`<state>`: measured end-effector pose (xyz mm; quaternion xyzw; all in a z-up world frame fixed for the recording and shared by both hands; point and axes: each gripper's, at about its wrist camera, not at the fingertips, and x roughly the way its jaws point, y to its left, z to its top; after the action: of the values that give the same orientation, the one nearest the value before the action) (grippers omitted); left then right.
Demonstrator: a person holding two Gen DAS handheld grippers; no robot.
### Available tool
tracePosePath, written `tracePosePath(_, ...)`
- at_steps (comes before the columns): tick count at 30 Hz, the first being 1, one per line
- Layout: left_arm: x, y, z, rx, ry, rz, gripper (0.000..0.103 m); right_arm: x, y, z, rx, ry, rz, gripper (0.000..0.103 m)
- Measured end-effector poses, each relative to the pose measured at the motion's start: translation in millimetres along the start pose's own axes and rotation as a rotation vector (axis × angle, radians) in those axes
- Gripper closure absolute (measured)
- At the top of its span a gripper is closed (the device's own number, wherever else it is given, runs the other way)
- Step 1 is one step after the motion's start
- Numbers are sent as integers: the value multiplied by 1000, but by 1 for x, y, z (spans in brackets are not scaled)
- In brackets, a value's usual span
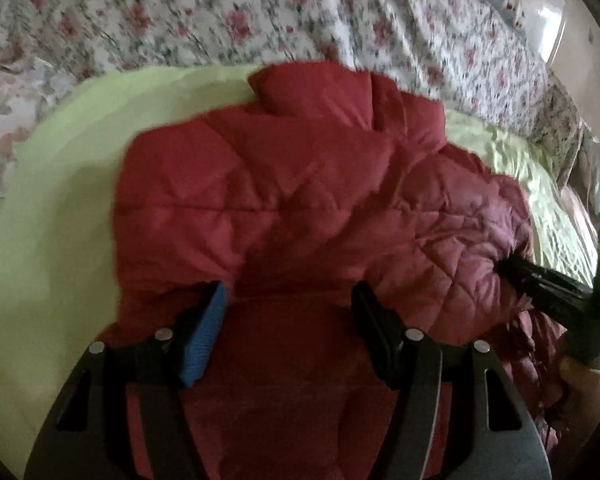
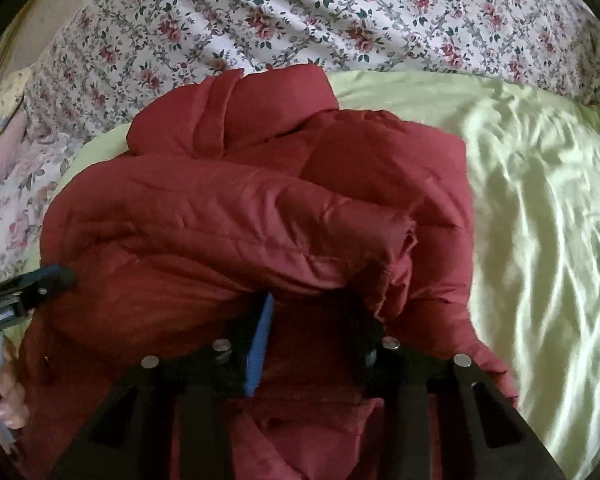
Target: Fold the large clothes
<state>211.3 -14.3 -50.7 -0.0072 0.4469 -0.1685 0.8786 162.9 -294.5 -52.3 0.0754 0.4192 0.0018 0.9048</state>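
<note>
- Bedding: a flowered sheet (image 2: 300, 12) covers the far part of the bed; a pale green sheet (image 2: 540, 220) lies nearer and carries the work.
- Task item: a red quilted jacket (image 1: 300, 184) lies bunched on the green sheet, its collar end toward the flowered sheet. One padded fold lies across the body of the garment; the right-hand portion shows diamond stitching.
- Left gripper (image 1: 290, 304): points down at the near edge of the jacket. Jaws stand spread, with red fabric lying between them; the blue pad is clear of the cloth on its inner face. No pinch is seen.
- Left hand (image 2: 8, 396): seen at the left edge of the right wrist view, wrapped around the gripper's handle.
- Right gripper (image 2: 314, 316): set low at the jacket's near right edge, under the overhanging fold. Jaws stand part-way apart; the fold hides the tips, so whether cloth is pinched cannot be told.
</note>
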Motion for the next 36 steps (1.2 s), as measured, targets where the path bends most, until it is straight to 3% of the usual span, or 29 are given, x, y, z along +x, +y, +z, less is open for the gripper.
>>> tracePosePath(2,-2,12,1,-19,-3,31,38,-1,-3,-2,12,2,11,70)
tracePosePath(4,13,26,0,-41,52,54,39,-1,-2,-3,20,0,14,70)
tracePosePath(6,26,36,-3,-64,76,36,37,-1,-2,-3,21,-1,15,70)
tracePosePath(22,37,39,-1,-74,70,27,35,9,-9,-5,75,18,82,69)
tracePosePath(28,21,38,-1,-84,77,31,35,-20,-13,-8,147,11,137,63)
tracePosePath(32,-3,42,-11,-114,68,-5,33,-52,-15,-18,148,-11,154,49)
tracePosePath(36,-26,45,-25,-118,65,-16,32,-69,-20,-30,152,0,162,48)
